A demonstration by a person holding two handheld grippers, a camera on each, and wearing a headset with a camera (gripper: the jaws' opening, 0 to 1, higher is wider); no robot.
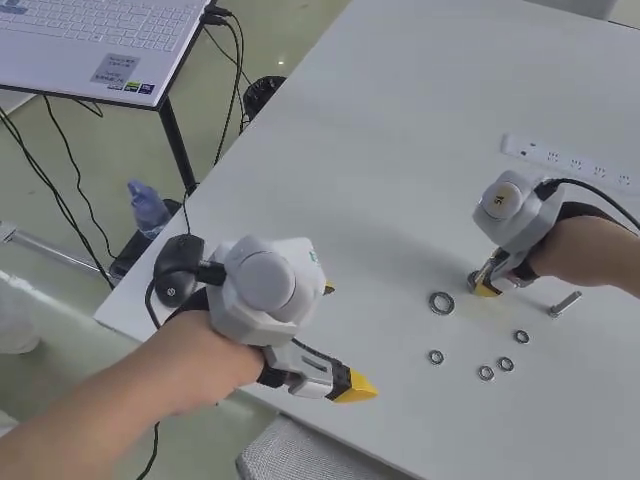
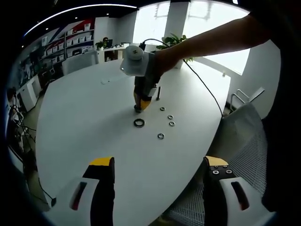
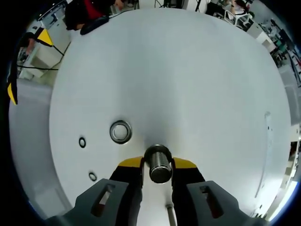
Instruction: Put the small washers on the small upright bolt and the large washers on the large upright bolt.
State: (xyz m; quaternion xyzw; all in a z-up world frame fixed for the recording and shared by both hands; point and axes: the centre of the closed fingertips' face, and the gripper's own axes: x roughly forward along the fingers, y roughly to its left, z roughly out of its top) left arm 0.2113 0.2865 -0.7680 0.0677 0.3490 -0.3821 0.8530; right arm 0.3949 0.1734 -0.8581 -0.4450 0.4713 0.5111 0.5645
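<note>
My right gripper (image 1: pixel 487 285) is shut on the large bolt (image 3: pixel 159 168) and holds it upright on the white table (image 1: pixel 400 150); its jaws clamp the threaded shaft on both sides. One large washer (image 1: pixel 441 302) lies flat just left of it, also large washer (image 3: pixel 120 132). Several small washers (image 1: pixel 485 373) are scattered nearer the table's front edge. The small bolt (image 1: pixel 565 303) lies on its side to the right. My left gripper (image 1: pixel 345 340) hovers open over the front edge, nothing between its jaws, and looks toward the right gripper (image 2: pixel 141 101) and large washer (image 2: pixel 138 123).
A white power strip (image 1: pixel 570 160) lies at the table's far right. A laptop (image 1: pixel 90 40) on a stand, cables and a water bottle (image 1: pixel 148 208) are off the table to the left. A grey chair (image 2: pixel 235 141) stands at the near edge.
</note>
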